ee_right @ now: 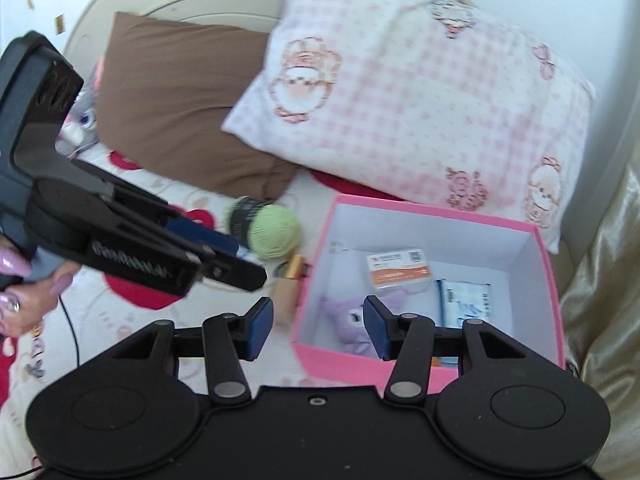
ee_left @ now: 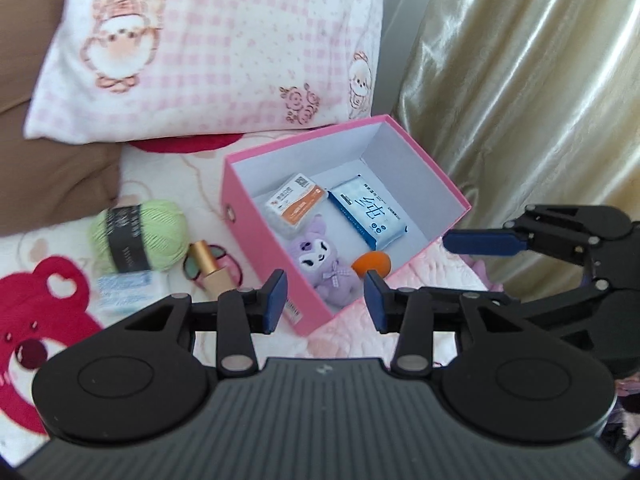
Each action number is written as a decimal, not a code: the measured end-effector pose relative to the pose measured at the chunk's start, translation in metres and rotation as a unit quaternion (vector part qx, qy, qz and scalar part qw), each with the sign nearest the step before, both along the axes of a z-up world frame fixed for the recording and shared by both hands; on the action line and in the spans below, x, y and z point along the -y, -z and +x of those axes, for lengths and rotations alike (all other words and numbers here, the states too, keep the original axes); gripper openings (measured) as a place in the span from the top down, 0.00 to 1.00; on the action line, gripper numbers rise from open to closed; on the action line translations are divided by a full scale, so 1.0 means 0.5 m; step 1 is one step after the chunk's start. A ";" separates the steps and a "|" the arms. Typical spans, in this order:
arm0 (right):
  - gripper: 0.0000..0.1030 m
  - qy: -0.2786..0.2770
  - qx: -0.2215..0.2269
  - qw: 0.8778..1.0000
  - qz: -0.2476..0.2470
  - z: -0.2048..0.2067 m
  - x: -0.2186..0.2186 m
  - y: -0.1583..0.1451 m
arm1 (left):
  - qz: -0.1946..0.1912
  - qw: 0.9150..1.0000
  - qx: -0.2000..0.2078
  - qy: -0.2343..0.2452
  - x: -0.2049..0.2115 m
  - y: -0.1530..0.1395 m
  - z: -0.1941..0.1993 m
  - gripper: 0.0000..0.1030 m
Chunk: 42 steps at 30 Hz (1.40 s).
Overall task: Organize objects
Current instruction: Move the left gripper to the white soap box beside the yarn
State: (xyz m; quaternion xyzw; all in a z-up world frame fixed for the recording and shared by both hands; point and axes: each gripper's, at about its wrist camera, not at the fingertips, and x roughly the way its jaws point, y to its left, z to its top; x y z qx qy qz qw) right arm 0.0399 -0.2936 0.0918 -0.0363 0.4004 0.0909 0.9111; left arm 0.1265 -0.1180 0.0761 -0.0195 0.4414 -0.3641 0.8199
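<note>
A pink box (ee_left: 256, 240) stands open on the bed. It holds a purple plush (ee_left: 320, 260), an orange ball (ee_left: 372, 264), a blue tissue pack (ee_left: 368, 212) and an orange-and-white packet (ee_left: 294, 204). Left of the box lie a green yarn ball (ee_left: 136, 236), a gold tube (ee_left: 208, 264) and a small blue-white packet (ee_left: 128, 288). My left gripper (ee_left: 326, 302) hangs open above the box's near corner, empty. My right gripper (ee_right: 318, 328) is open over the box's (ee_right: 340, 364) front wall, also empty. The plush (ee_right: 348, 316) and yarn (ee_right: 276, 232) show beyond it.
A pink checked pillow (ee_left: 208, 48) and a brown pillow (ee_right: 176, 112) lie behind the box. A gold curtain (ee_left: 520, 100) hangs close on the right. The sheet bears a red bear print (ee_left: 36, 320). A hand (ee_right: 24, 288) holds the left gripper.
</note>
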 end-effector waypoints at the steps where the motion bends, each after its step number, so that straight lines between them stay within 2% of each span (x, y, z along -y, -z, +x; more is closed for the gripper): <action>1: 0.47 -0.008 0.002 1.000 0.003 -0.003 -0.011 -0.004 | 0.001 1.000 -0.002 -0.006 -0.018 -0.005 -0.003 0.60; 5: 0.43 -0.035 0.019 0.999 0.022 -0.017 -0.058 -0.009 | 0.049 0.998 0.011 -0.029 -0.071 -0.016 -0.019 0.60; 8: 0.39 -0.057 0.019 0.997 0.042 -0.018 -0.094 0.000 | 0.047 0.998 0.008 -0.046 -0.117 -0.014 -0.026 0.57; 12: 0.38 -0.092 0.026 0.995 0.036 -0.018 -0.150 0.026 | 0.050 0.996 0.026 -0.067 -0.174 0.007 -0.029 0.53; 16: 0.33 -0.100 0.023 0.994 0.039 -0.003 -0.192 0.064 | 0.044 0.996 0.021 -0.079 -0.222 0.044 -0.017 0.51; 19: 0.30 -0.105 0.023 0.994 0.019 0.009 -0.225 0.097 | 0.023 0.997 0.027 -0.075 -0.259 0.077 -0.007 0.41; 21: 0.29 -0.103 0.015 0.995 0.011 0.024 -0.243 0.123 | 0.021 0.996 0.028 -0.078 -0.282 0.103 0.003 0.40; 25: 0.19 -0.097 0.012 0.995 0.007 0.056 -0.266 0.171 | 0.018 0.996 0.023 -0.086 -0.324 0.156 0.027 0.37; 29: 0.18 -0.081 0.016 0.996 0.018 0.099 -0.280 0.224 | -0.020 0.993 0.026 -0.115 -0.366 0.200 0.056 0.30; 31: 0.18 -0.076 0.015 0.997 0.032 0.123 -0.288 0.250 | -0.030 0.992 0.025 -0.123 -0.378 0.218 0.075 0.30; 37: 0.18 -0.051 0.016 0.997 0.049 0.193 -0.299 0.327 | -0.027 0.993 0.037 -0.107 -0.376 0.264 0.131 0.30; 42: 0.18 -0.023 0.028 0.999 0.027 0.235 -0.300 0.380 | -0.038 0.995 0.014 -0.094 -0.355 0.300 0.181 0.30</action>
